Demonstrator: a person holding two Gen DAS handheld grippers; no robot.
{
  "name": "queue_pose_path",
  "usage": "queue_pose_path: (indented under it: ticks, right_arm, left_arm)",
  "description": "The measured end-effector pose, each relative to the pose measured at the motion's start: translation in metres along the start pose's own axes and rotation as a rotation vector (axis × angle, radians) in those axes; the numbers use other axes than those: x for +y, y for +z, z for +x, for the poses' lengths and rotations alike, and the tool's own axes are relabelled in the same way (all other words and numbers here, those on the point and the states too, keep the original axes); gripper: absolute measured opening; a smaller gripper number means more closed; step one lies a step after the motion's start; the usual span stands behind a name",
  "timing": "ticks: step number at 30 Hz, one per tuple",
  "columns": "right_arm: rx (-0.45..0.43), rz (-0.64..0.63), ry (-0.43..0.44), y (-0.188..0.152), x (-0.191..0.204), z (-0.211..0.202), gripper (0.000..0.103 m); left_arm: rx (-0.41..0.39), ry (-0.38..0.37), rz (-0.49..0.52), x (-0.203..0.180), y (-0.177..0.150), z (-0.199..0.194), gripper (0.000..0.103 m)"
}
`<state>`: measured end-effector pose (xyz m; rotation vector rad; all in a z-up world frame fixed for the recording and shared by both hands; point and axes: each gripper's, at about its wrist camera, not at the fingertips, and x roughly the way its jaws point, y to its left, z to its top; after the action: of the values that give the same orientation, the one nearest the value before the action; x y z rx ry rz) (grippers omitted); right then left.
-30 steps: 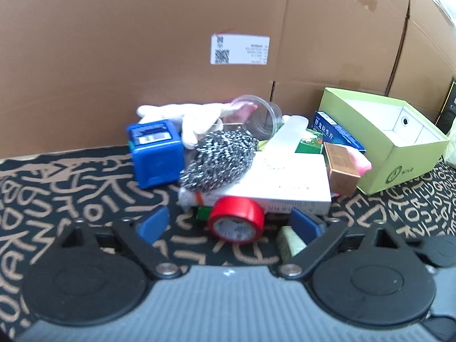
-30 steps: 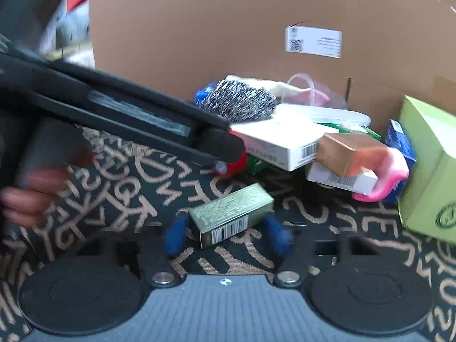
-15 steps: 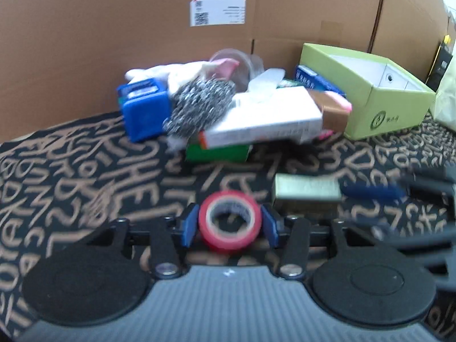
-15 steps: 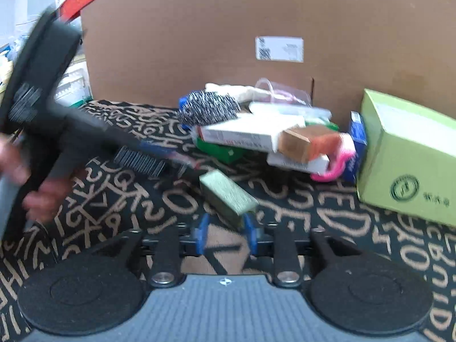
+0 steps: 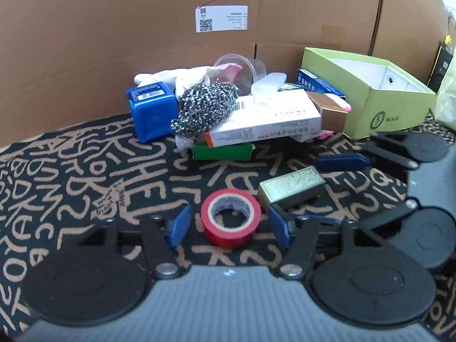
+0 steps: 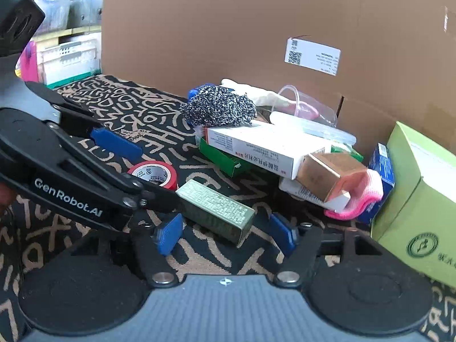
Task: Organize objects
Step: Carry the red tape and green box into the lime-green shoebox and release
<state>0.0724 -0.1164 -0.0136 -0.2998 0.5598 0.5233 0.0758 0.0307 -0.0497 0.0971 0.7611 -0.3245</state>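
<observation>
Red tape roll [image 5: 230,217] lay flat, core upward, on the patterned black tabletop [image 5: 85,176]. Olive-green rectangular box [image 6: 215,211] lay on its long side just beside it, both apart from the heaped boxes [image 5: 263,119] behind.

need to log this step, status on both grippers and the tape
Left gripper open, jaws just widened, red tape roll loose between them on patterned cloth. Right gripper open, just released gold-green box. Nothing blocking.
</observation>
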Motion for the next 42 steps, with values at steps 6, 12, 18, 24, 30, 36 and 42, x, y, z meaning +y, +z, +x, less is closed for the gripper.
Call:
queue_pose_path:
  ticks: [6,12,18,24,30,36,42]
  right_arm:
    - [0.024,-0.051,0.091,0.011,-0.002,0.011,0.053]
    - [0.039,0.06,0.102,-0.007,-0.003,-0.016,0.026]
    - [0.004,0.133,0.081,-0.019,0.0,-0.038,0.026]
    - [-0.079,0.177,0.053,-0.019,-0.007,-0.072,0.026]
    - [-0.178,0.207,-0.078,-0.005,-0.043,-0.113,0.026]
    - [-0.194,0.239,-0.272,0.005,-0.096,-0.134,0.026]
    - [-0.113,0.278,-0.412,0.012,-0.158,-0.112,0.026]
  left_arm:
    - [0.002,0.008,-0.011,0.006,0.001,0.001,0.063]
    - [0.022,0.006,0.01,-0.002,0.002,0.019,0.063]
    - [0.022,0.018,0.009,-0.002,0.001,0.013,0.046]
    - [-0.036,-0.064,-0.033,-0.011,0.017,-0.014,0.046]
    - [-0.146,-0.208,0.028,-0.054,0.072,-0.031,0.046]
    - [-0.157,-0.289,0.064,-0.104,0.132,-0.012,0.046]
    - [-0.143,-0.273,0.092,-0.155,0.181,0.033,0.046]
